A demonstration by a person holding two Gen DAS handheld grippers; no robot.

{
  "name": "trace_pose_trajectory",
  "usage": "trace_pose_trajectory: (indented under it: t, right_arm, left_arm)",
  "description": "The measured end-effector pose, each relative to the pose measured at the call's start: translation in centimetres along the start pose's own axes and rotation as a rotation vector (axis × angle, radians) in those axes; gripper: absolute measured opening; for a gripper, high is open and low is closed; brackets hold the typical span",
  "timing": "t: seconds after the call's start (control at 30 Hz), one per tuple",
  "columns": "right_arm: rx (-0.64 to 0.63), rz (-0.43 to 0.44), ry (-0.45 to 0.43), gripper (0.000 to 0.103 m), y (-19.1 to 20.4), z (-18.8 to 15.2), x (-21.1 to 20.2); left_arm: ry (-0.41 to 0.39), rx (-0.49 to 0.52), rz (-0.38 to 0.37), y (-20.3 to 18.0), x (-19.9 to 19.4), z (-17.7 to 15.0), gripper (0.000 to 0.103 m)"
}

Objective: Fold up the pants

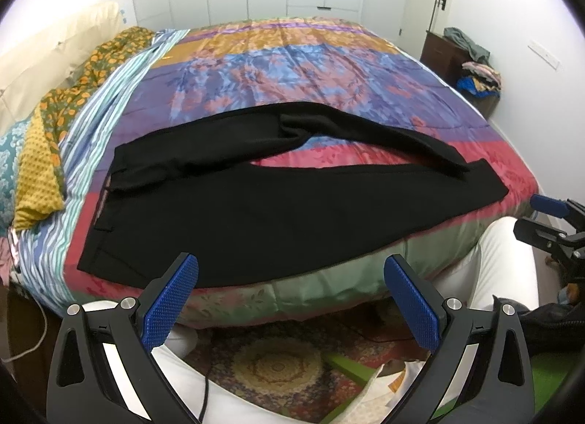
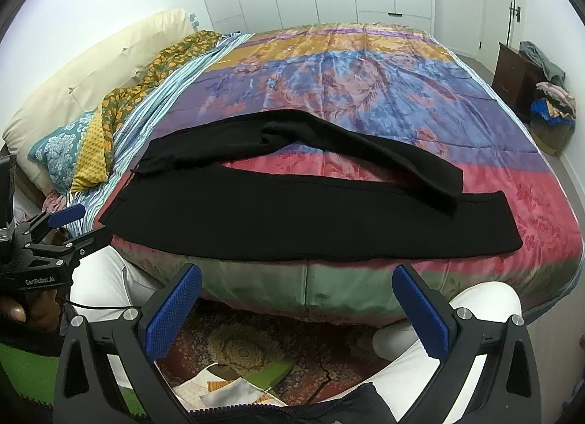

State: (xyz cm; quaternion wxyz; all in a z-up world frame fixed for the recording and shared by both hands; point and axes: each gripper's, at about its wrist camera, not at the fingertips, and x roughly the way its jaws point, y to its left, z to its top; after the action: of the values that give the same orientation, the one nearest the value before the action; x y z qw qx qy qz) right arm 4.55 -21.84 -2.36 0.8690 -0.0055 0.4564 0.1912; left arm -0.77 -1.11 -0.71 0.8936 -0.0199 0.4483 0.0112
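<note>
Black pants (image 1: 256, 201) lie spread across the near part of the bed (image 1: 292, 65), waistband to the left, legs running right. The far leg bends and its hem rests on the near leg's end (image 2: 442, 193). My left gripper (image 1: 292, 270) hovers open just short of the bed's near edge, below the pants' seat, holding nothing. My right gripper (image 2: 298, 279) is open too, in front of the near leg (image 2: 292, 226), with empty blue pads (image 2: 175, 314). Each gripper shows at the edge of the other's view: the right gripper (image 1: 548, 219), the left gripper (image 2: 69, 226).
Pillows (image 1: 47, 69) and patterned cloths (image 2: 95, 153) sit at the bed's left. A dark cabinet (image 1: 446, 54) with piled clothes stands at the far right. The person's white-trousered knees (image 2: 457, 318) press near the bed edge; a rug with papers (image 2: 226, 383) lies below.
</note>
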Motion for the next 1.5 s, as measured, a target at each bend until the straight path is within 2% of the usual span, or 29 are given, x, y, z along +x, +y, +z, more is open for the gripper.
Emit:
trace_pose_trajectory:
  t: [1.5]
  right_arm:
    - [-0.008,0.002,0.012,0.103,0.27,-0.18,0.51]
  left_arm:
    - [0.003,0.009,-0.007,-0.16,0.16,0.01,0.102]
